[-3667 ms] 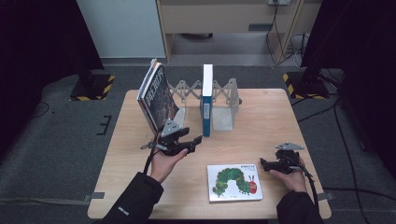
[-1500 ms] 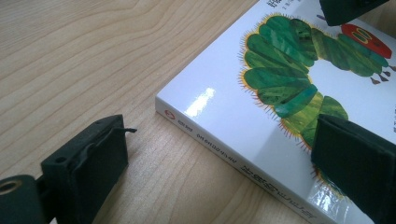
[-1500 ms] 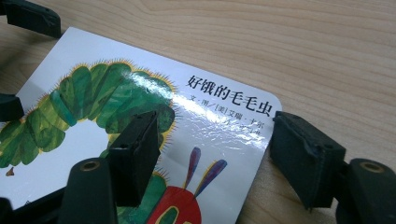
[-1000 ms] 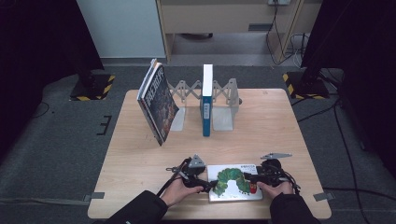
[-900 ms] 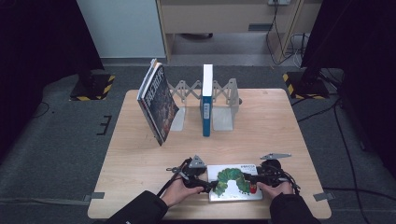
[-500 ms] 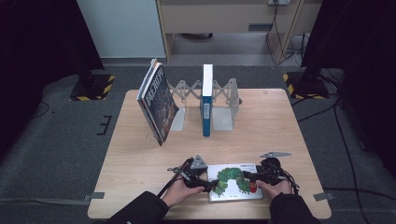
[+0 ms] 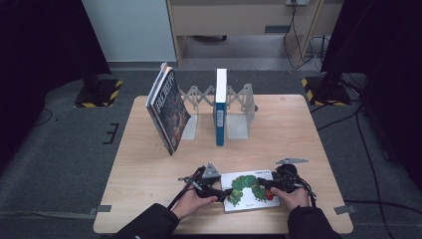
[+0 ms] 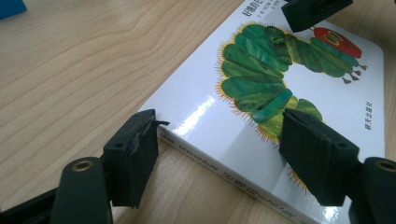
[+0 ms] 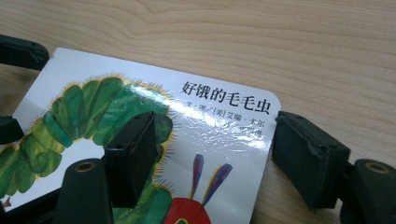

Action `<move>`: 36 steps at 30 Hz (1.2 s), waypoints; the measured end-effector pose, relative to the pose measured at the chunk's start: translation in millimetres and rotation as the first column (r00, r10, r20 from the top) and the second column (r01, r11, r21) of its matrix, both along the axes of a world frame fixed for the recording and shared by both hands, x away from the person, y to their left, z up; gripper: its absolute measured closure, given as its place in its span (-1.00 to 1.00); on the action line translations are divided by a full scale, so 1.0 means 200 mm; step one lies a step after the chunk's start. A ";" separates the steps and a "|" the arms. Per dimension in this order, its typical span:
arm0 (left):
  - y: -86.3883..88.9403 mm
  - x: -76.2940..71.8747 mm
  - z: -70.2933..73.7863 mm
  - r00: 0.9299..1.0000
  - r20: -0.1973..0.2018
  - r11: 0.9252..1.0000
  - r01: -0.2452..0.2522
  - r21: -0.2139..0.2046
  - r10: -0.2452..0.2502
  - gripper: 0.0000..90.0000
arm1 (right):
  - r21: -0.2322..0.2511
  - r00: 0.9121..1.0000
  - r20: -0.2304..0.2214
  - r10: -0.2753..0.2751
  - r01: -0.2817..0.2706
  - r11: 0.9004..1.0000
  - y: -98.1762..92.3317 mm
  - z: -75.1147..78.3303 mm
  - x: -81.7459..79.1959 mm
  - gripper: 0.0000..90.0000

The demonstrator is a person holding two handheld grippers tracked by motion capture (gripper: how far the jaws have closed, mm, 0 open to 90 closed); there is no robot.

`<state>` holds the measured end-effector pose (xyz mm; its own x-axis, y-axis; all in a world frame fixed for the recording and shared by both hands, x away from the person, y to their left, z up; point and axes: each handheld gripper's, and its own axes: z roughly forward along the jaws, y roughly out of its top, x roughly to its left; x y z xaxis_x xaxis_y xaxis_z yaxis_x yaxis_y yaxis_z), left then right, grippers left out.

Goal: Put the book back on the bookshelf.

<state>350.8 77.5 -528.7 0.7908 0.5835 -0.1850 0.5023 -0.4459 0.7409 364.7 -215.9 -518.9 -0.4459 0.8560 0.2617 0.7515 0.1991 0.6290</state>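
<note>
A white picture book with a green caterpillar [image 7: 247, 191] lies flat near the table's front edge. My left gripper [image 7: 223, 191] is at its left edge. In the left gripper view [image 8: 219, 123] one jaw touches the book's [image 8: 299, 70] corner at table level and the other hovers over the cover; these jaws have just been closing, with the book's edge between them. My right gripper [image 7: 264, 183] straddles the book's right edge. In the right gripper view [image 9: 212, 123] one jaw is over the cover [image 9: 219, 135] and the other stands beside the rounded corner on the wood.
A folding metal book rack [image 7: 240, 107] stands at the back middle of the table with a blue book [image 7: 220, 107] upright in it. A dark book [image 7: 168, 109] leans at the rack's left end. The table's front edge [image 7: 224, 232] is just behind my hands.
Since the earliest frame my left gripper has come from near the rack to the book's left edge, and my right gripper has shifted left to its right edge. Over the last second both stay put.
</note>
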 end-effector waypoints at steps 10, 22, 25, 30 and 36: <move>-0.01 -0.03 -0.01 0.999 -0.043 1.000 -0.006 -0.004 0.006 -0.61 | 0.082 0.999 -0.043 -0.006 0.009 0.997 -0.05 0.01 -0.03 -0.31; -0.02 -0.03 -0.02 0.999 -0.036 1.000 0.027 -0.004 -0.027 -0.75 | 0.122 1.000 -0.007 -0.015 0.015 0.992 -0.06 0.06 -0.05 -0.31; -0.02 -0.03 -0.02 0.999 -0.041 1.000 0.028 -0.009 -0.029 -0.77 | 0.143 1.000 0.016 -0.013 0.011 0.990 -0.07 0.07 -0.05 -0.32; -0.02 -0.03 -0.02 0.999 -0.020 0.999 0.040 0.000 -0.040 -0.80 | 0.350 0.999 0.017 0.029 -0.033 0.936 -0.03 0.11 -0.05 -0.16; -0.02 -0.03 -0.03 0.999 -0.017 0.999 0.036 -0.004 -0.036 -0.80 | 0.209 1.000 0.024 0.009 -0.014 0.978 -0.05 0.09 -0.02 -0.31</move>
